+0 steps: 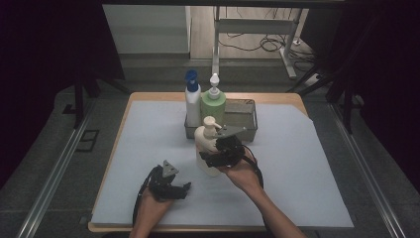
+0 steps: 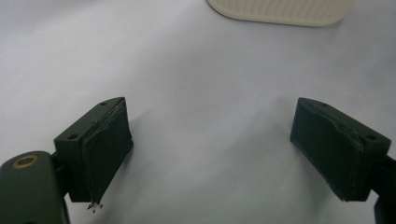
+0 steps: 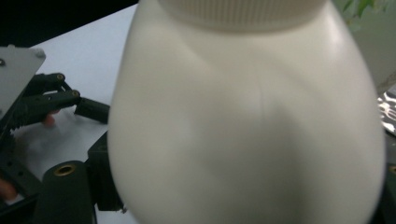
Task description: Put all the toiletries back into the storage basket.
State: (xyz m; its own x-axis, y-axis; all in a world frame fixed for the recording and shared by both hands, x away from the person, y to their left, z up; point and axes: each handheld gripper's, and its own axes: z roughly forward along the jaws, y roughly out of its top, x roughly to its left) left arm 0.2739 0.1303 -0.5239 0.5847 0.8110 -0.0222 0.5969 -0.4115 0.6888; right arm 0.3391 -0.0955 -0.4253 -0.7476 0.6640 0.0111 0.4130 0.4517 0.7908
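the cream pump bottle stands upright on the white mat, just in front of the metal tray. the right gripper straddles its belly, jaws wide around it; whether the pads press yet i cannot tell. close evenly, low on the body, keeping it vertical. the left gripper rests on the mat, open and empty.

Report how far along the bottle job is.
Done: the blue-capped bottle and the green bottle stand at the left end of the metal tray. In hand: the right gripper has its jaws around the cream pump bottle, just in front of the tray; I cannot tell if the pads press on it yet. The left gripper rests open on the white mat. Left: probably getting the cream bottle into the tray.
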